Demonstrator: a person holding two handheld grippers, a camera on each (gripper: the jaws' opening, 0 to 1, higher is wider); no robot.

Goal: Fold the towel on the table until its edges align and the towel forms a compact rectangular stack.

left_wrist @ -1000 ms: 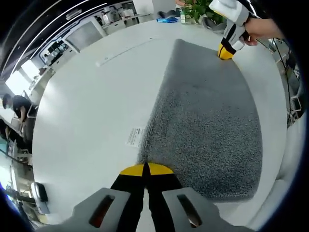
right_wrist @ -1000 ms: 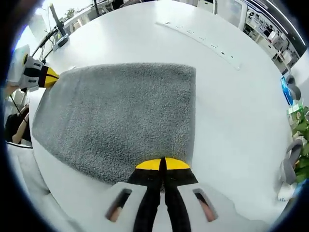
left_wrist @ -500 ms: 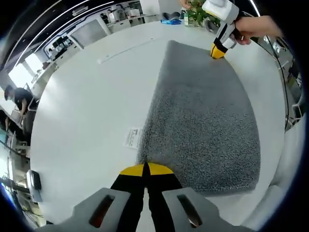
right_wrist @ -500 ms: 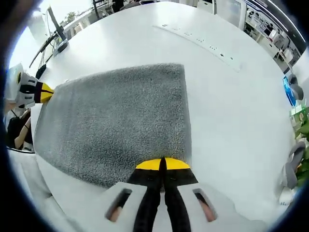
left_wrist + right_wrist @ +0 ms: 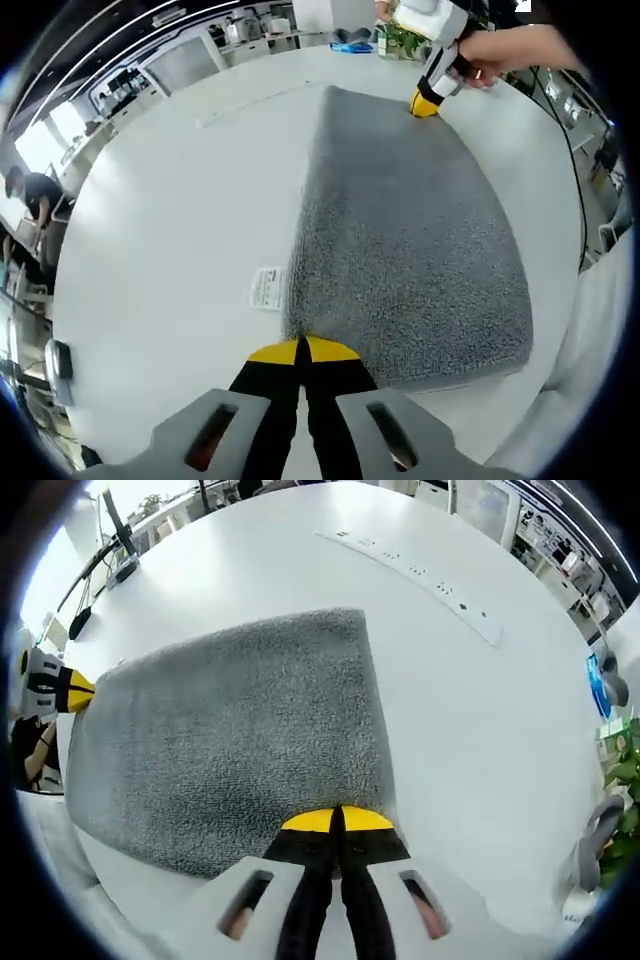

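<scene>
Left gripper (image 5: 301, 349) at 6 o'clock in the left gripper view, jaws clenched on the near corner of the towel (image 5: 400, 230), next to the white care tag (image 5: 266, 288). Right gripper (image 5: 337, 820), same position in its own view, jaws pinched on the adjacent corner of that edge.

Towel is grey terry, lying flat on the white table (image 5: 170, 220), running from 6 up to 12 o'clock.

Judgement: light, soft, limp, zero stiffness, so it sags between grips. Nap looks grippy on the tabletop. Corners are the right hold points; keep the edge taut.

Beyond, at 1 o'clock: power strip (image 5: 420, 572), plant (image 5: 400, 38).
</scene>
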